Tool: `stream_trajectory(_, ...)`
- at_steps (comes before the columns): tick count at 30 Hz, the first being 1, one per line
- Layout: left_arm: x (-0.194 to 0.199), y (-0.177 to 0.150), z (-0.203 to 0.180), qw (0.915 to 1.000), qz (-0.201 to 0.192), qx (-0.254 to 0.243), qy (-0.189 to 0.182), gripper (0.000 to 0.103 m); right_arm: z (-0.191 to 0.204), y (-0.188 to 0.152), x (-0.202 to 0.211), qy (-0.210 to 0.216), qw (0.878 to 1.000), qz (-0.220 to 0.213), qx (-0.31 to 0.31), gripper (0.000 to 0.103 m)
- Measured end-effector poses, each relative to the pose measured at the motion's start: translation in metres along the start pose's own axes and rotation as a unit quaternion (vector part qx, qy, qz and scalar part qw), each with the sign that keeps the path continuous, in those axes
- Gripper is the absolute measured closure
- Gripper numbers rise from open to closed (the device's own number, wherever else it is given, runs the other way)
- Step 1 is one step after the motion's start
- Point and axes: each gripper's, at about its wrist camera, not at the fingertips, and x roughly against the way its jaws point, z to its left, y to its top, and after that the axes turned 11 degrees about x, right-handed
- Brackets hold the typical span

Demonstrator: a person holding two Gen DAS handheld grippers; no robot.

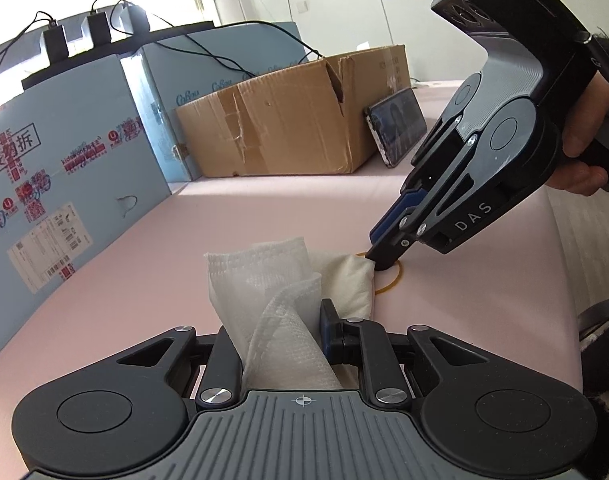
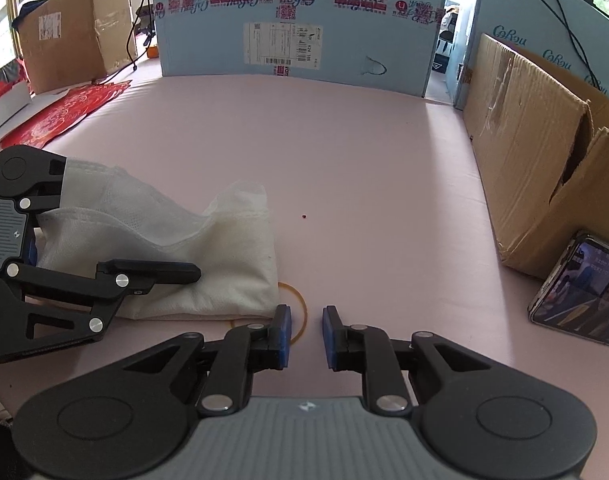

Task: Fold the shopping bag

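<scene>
My left gripper (image 1: 282,320) is clamped on the white shopping bag (image 1: 272,292): bunched fabric rises up out of the gap between its fingers, and the blue pad of the right-hand finger (image 1: 327,320) presses against the cloth. In the right wrist view the same left gripper (image 2: 116,256) comes in from the left edge, one black finger (image 2: 156,272) lying across the top of the bag (image 2: 208,264).

My right gripper (image 2: 306,332) stands open, its two blue pads apart with bare pink surface between them. I hold nothing in it. Its fingertips sit over a yellow rubber band (image 2: 298,312) that lies flat on the pink table (image 2: 364,184), touching the bag's near right corner. From the left wrist view the right gripper (image 1: 384,262) points steeply down, tips at the bag's far corner, inside the loop of the rubber band (image 1: 390,282); whether they press on the cloth I cannot tell.

The bag is partly folded and crumpled, its long axis running from my left gripper toward my right one, the free end lying flat on the table and the gripped end lifted.

Farther off, a phone (image 2: 580,292) leans against a brown cardboard box (image 2: 536,168) on the right, and a light blue carton (image 2: 300,20) stands across the back of the table.
</scene>
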Motion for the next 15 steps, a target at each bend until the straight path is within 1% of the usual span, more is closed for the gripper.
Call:
stream_trajectory(2, 0.0, 0.0, 0.001, 1.0, -0.001, 0.001, -0.001, 0.086, 0.002, -0.002, 0.0, -0.006, 1.0, -0.006, -0.004, 0.083)
stream_trajectory(5, 0.0, 0.0, 0.003, 1.0, -0.001, 0.006, -0.003, 0.086, -0.002, -0.005, 0.001, -0.002, 1.0, -0.015, -0.022, 0.083)
stream_trajectory(10, 0.0, -0.001, -0.001, 1.0, -0.005, -0.006, 0.006, 0.086, -0.006, -0.009, 0.0, 0.0, 0.999, -0.025, -0.047, 0.083)
stream_trajectory(15, 0.0, -0.001, 0.0, 1.0, -0.005, -0.004, 0.005, 0.085, 0.006, -0.01, 0.0, -0.035, 0.998, -0.029, -0.051, 0.083)
